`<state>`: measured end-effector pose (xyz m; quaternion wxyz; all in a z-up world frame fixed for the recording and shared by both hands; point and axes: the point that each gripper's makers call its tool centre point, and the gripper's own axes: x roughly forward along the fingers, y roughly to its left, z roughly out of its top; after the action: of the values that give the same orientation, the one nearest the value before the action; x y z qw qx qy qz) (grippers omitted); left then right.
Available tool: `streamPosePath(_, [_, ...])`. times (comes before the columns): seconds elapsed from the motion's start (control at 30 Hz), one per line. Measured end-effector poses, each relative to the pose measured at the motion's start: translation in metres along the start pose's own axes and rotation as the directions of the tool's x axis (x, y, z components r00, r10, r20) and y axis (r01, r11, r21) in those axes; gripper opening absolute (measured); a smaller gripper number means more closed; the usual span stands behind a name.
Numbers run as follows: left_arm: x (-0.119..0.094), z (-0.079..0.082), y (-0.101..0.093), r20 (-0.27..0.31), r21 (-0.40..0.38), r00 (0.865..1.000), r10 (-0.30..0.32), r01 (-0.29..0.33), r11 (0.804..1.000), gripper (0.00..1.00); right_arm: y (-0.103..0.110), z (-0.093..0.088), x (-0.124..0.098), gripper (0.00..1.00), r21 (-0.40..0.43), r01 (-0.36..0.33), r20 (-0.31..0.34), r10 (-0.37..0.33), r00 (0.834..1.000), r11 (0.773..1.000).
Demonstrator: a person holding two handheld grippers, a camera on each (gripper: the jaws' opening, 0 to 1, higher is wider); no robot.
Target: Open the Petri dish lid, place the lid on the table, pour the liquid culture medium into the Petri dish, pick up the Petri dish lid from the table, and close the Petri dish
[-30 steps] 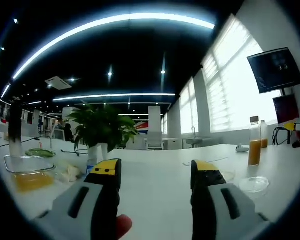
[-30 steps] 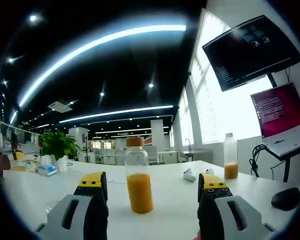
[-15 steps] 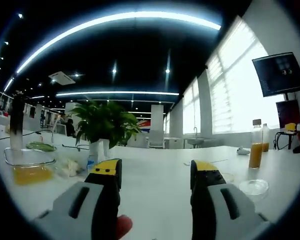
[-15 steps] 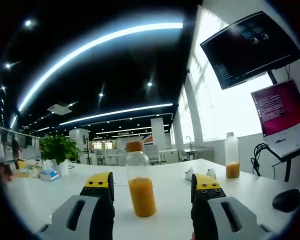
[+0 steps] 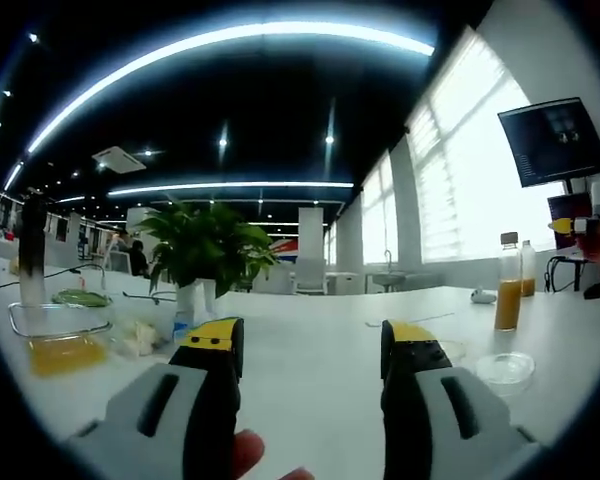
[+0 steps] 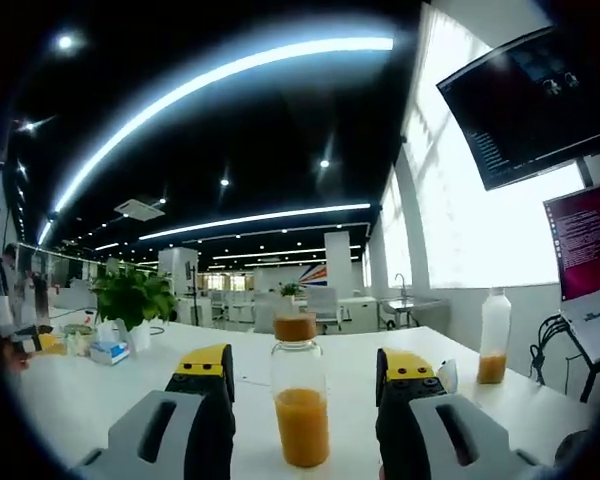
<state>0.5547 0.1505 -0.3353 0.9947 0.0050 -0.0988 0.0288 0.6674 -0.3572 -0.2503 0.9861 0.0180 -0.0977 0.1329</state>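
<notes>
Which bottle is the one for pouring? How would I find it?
Look on the white table, straight ahead between the right gripper's jaws. The nearest bottle stands there: clear glass, brown cap, orange liquid in its lower half. The other bottle, farther right, has a white cap and less liquid.

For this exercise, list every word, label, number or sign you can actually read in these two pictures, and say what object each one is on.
None can be read.
Wall screen: pale lines of text on black, too small to read.
Laptop screen: text on dark red, too blurred to read.
Bottle of orange liquid: no label visible.
Blue box beside the plant: print too small to read.
</notes>
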Motion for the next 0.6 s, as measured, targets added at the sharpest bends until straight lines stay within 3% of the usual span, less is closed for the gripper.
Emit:
streamPosePath(0.3, [-0.004,-0.002,-0.011,-0.013,-0.001,0.999,-0.037,0.037,0.999,0.47,0.005,0.018,0.029,0.51,-0.013,-0.040,-0.008,0.040,0.999,0.999])
streamPosePath(0.6, [-0.009,-0.001,-0.028,-0.020,0.010,0.993,-0.115,0.115,0.993,0.47,0.007,0.013,0.064,0.51,-0.025,-0.080,-0.056,0.078,0.995,0.996])
